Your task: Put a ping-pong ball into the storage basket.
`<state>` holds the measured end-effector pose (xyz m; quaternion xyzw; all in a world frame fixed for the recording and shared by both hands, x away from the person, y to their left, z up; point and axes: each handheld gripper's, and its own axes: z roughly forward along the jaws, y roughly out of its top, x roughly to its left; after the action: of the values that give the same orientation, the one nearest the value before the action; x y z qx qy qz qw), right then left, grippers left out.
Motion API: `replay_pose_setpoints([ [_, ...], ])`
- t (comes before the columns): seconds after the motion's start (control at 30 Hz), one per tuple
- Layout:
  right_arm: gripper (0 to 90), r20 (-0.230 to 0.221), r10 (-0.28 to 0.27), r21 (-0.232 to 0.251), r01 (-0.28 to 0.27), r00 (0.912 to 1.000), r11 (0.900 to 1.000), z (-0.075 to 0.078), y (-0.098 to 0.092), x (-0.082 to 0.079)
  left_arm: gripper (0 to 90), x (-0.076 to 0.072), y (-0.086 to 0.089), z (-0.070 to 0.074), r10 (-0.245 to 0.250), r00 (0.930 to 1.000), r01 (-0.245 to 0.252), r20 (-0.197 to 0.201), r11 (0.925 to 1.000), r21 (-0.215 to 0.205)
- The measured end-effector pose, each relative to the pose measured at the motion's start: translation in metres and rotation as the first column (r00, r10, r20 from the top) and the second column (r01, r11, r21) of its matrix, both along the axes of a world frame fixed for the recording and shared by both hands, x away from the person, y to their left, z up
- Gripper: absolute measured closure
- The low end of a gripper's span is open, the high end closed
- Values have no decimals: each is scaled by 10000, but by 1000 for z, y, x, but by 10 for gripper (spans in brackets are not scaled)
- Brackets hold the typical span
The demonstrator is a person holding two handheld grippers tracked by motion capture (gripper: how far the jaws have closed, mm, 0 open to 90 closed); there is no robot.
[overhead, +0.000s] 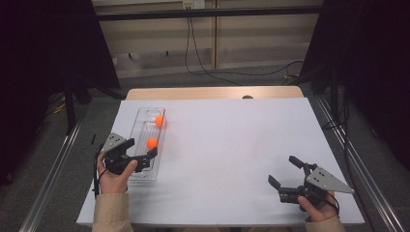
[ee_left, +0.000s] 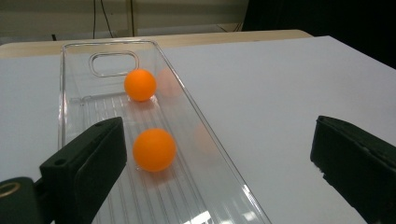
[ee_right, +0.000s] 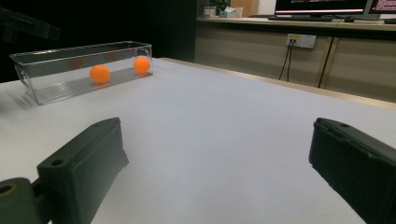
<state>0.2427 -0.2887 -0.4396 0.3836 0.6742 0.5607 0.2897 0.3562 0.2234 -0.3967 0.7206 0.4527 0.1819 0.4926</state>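
At far left, left gripper (overhead: 145, 157) hovering over the near end of a clear plastic tray (overhead: 138, 126), jaws spread wide, nothing between the pads; no earlier-moment claim needed to read that gap. Inside the tray, near ball (overhead: 152, 143) lying on the ribbed floor just ahead of the left jaw, free of both pads; far ball (overhead: 159, 121) up by the tray's handle cut-out, close to the right-hand wall. Likely a table-tennis sort of ball: very light, hard-shelled, smooth, quick to roll or squirt out under an off-centre squeeze; best taken across the widest part, pads level, gentle pressure, with room kept from the tray wall. Across the bare white table (overhead: 232, 145), well apart, right gripper (overhead: 285, 170) low near the front edge, jaws likewise wide, holding nothing.
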Motion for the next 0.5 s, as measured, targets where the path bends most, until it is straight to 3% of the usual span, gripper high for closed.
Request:
replay_pose_setpoints([
  [0.5,28,-18,-4,2,4,10000,10000,0,0,0,39,-11,7,-3,13,9984,2,567,9996,-275],
])
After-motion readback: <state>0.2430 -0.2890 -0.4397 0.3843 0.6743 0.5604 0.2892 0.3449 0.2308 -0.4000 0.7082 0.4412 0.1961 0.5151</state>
